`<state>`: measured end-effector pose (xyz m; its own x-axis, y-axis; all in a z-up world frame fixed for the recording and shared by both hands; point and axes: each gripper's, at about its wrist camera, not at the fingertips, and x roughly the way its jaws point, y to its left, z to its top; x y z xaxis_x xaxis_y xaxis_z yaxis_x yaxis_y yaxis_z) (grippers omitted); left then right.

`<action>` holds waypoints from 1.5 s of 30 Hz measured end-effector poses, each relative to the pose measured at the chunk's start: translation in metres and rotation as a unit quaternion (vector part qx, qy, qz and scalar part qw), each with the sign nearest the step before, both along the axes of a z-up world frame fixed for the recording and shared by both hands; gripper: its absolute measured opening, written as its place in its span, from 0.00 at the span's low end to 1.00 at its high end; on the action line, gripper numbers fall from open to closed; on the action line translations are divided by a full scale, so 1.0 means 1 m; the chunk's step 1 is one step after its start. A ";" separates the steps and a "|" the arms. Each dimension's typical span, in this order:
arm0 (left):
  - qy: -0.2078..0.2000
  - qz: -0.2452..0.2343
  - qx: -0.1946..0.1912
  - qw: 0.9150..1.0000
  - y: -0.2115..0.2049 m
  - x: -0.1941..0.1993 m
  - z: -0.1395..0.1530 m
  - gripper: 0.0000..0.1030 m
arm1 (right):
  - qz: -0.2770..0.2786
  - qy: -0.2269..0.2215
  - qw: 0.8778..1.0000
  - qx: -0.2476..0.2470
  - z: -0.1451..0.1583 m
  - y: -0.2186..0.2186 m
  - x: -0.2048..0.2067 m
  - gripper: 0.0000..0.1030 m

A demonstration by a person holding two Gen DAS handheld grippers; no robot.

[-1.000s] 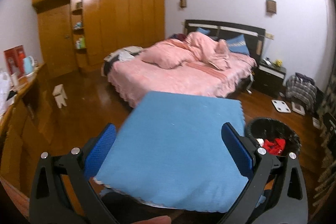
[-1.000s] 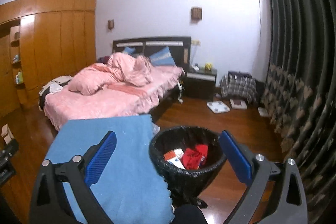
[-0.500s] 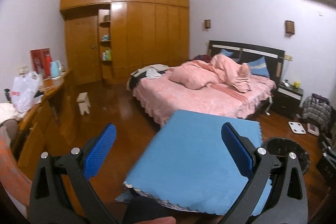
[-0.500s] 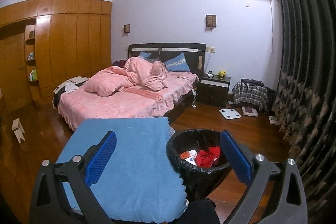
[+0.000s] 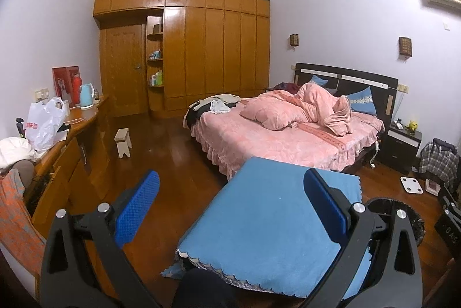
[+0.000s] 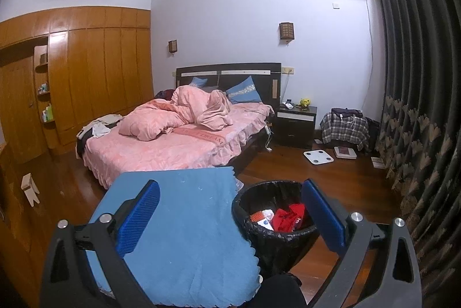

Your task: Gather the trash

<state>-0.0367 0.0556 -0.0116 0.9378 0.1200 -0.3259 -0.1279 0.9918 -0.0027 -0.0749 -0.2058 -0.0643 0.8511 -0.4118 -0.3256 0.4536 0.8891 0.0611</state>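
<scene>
A black trash bin (image 6: 275, 236) with a black liner stands on the wooden floor right of a table covered by a blue cloth (image 6: 184, 230). Red and white trash (image 6: 283, 218) lies inside it. In the left wrist view only the bin's rim (image 5: 403, 207) shows at the lower right, beyond the blue cloth (image 5: 270, 230). My right gripper (image 6: 229, 218) is open and empty, held above the cloth's edge and the bin. My left gripper (image 5: 230, 207) is open and empty, raised over the cloth's left side.
A pink bed (image 5: 282, 132) stands behind the table. A wooden counter (image 5: 77, 129) with a white plastic bag (image 5: 43, 126) and a kettle (image 5: 86, 96) runs along the left. A small stool (image 5: 123, 142), a nightstand (image 6: 296, 125), a scale (image 6: 318, 156) and dark curtains (image 6: 417, 106) surround the floor.
Both grippers have risen and tilted up, so more of the room shows. The left view has swung left, off the bin. Both stay open and empty.
</scene>
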 end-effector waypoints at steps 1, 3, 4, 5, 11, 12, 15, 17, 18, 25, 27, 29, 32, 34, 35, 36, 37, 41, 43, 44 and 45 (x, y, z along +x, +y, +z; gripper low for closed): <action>0.001 -0.002 -0.002 1.000 0.000 0.000 -0.001 0.95 | 0.000 0.001 1.000 0.001 0.000 0.000 0.000 0.94; 0.003 -0.001 0.000 1.000 -0.001 0.001 -0.002 0.95 | -0.003 0.002 1.000 0.001 -0.002 0.000 0.002 0.94; 0.004 -0.002 -0.001 1.000 -0.001 0.002 -0.003 0.95 | -0.003 0.005 1.000 0.001 -0.002 0.000 0.004 0.94; 0.006 -0.004 -0.002 1.000 -0.001 0.003 -0.004 0.95 | -0.003 0.006 1.000 0.002 -0.003 0.000 0.005 0.94; 0.020 -0.009 -0.002 1.000 -0.002 0.013 -0.012 0.95 | -0.009 0.010 1.000 0.002 -0.003 -0.001 0.011 0.94; 0.021 -0.010 -0.002 1.000 -0.001 0.015 -0.013 0.95 | -0.010 0.012 1.000 0.001 -0.003 -0.001 0.012 0.94; 0.026 -0.011 -0.004 1.000 0.000 0.020 -0.018 0.95 | -0.011 0.014 1.000 -0.001 -0.004 -0.001 0.016 0.94; 0.031 -0.011 -0.004 0.999 -0.001 0.023 -0.021 0.95 | -0.012 0.014 1.000 -0.002 -0.004 -0.001 0.018 0.94; 0.033 -0.011 -0.002 0.999 -0.002 0.024 -0.022 0.95 | -0.012 0.014 1.000 -0.001 -0.004 -0.001 0.018 0.94; 0.035 -0.014 0.003 0.999 -0.006 0.027 -0.023 0.95 | -0.013 0.014 1.000 0.001 -0.004 -0.003 0.020 0.94; 0.036 -0.014 0.003 0.999 -0.006 0.027 -0.024 0.95 | -0.015 0.014 1.000 0.000 -0.003 -0.005 0.021 0.94; 0.036 -0.017 0.003 0.999 -0.008 0.027 -0.025 0.95 | -0.017 0.015 1.000 0.000 -0.003 -0.007 0.020 0.94; 0.037 -0.019 0.003 0.999 -0.009 0.027 -0.025 0.95 | -0.020 0.014 1.000 0.001 -0.004 -0.009 0.019 0.94; 0.037 -0.019 0.003 0.999 -0.009 0.027 -0.026 0.95 | -0.020 0.015 1.000 0.001 -0.005 -0.009 0.018 0.94; 0.037 -0.019 0.003 0.999 -0.009 0.027 -0.026 0.95 | -0.020 0.015 1.000 0.001 -0.005 -0.010 0.018 0.94; 0.037 -0.019 0.002 0.999 -0.009 0.027 -0.026 0.95 | -0.020 0.014 1.000 0.000 -0.005 -0.010 0.018 0.94; 0.037 -0.020 0.002 0.999 -0.010 0.027 -0.026 0.95 | -0.020 0.014 1.000 0.001 -0.005 -0.010 0.018 0.94; 0.038 -0.020 0.002 0.999 -0.010 0.027 -0.026 0.95 | -0.020 0.014 1.000 0.001 -0.004 -0.010 0.018 0.94; 0.037 -0.019 0.002 0.999 -0.010 0.028 -0.026 0.95 | -0.020 0.015 1.000 0.001 -0.005 -0.010 0.019 0.94; 0.038 -0.019 0.002 0.999 -0.010 0.028 -0.026 0.95 | -0.019 0.015 1.000 0.001 -0.005 -0.010 0.019 0.94; 0.037 -0.020 0.001 0.999 -0.010 0.028 -0.026 0.95 | -0.020 0.015 1.000 0.001 -0.004 -0.010 0.018 0.94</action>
